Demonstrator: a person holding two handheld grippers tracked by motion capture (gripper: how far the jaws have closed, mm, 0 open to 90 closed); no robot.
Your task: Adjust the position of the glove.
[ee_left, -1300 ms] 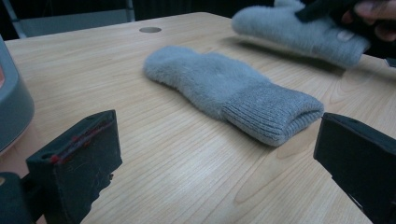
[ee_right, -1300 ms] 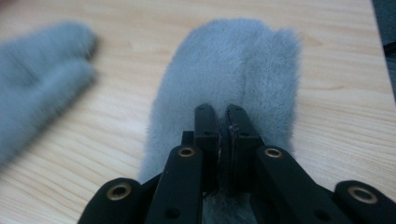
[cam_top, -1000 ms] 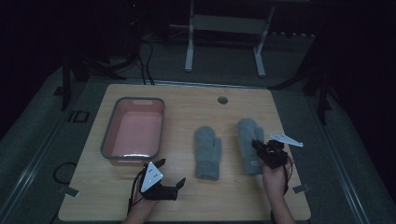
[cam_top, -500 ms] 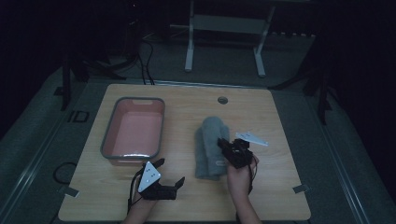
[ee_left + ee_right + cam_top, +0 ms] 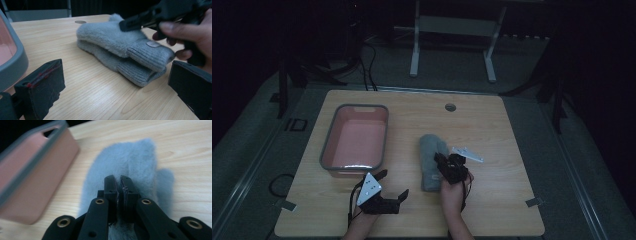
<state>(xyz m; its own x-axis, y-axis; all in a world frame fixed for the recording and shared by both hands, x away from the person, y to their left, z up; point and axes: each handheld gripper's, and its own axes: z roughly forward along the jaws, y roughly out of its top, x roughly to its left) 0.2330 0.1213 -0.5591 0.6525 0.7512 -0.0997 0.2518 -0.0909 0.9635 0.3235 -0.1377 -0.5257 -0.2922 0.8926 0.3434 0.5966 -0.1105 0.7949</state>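
Nearest the person, the left tongs (image 5: 393, 192) rest on the tabletop (image 5: 507, 150) with jaws wide and nothing between them. Just beyond, the right tongs (image 5: 443, 161) are clamped on the upper of two grey mittens (image 5: 430, 162) stacked mid-tabletop. The left gripper view shows what the high view hides: ribbed cuffs and a small oval label (image 5: 153, 44), too blurred to read. The right gripper view shows its jaws pinched nearly together on fleece. Farther left sits the pink bin (image 5: 355, 141).
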